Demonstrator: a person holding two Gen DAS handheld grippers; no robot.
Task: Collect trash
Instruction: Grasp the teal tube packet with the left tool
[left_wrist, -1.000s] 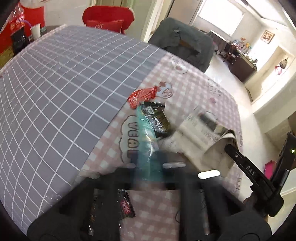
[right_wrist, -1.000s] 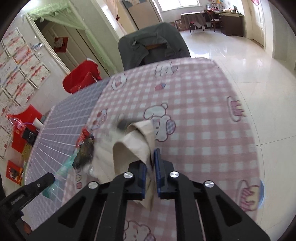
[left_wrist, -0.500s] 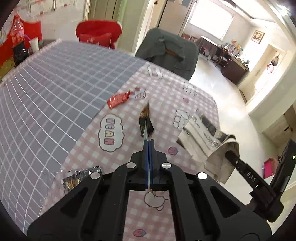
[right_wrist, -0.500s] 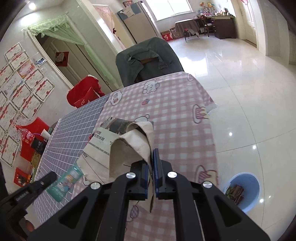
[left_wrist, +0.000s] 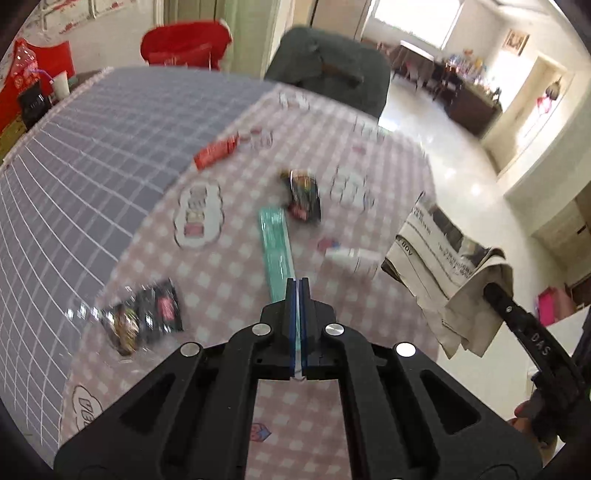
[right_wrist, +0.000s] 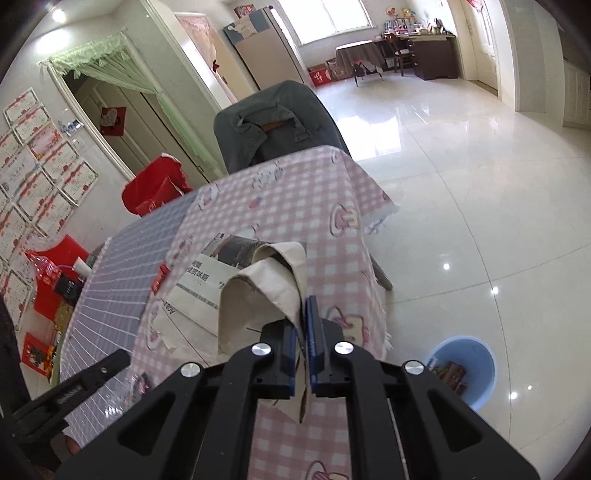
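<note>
Over the surface (right_wrist: 325, 221), the right hand-held gripper (right_wrist: 302, 317) is pinching a newspaper (right_wrist: 258, 284); the left hand-held gripper (left_wrist: 298, 291) is pinching a teal wrapper (left_wrist: 277, 251). Both should be carried level to the bin (right_wrist: 461, 369) (on the floor beside the surface), releasing only above it.

The right gripper (left_wrist: 496, 291) arm reads "DAS".

Five wrappers (left_wrist: 279, 253), one newspaper (left_wrist: 439, 258), one blue bin (right_wrist: 463, 369), two chairs (right_wrist: 273, 122)
</note>
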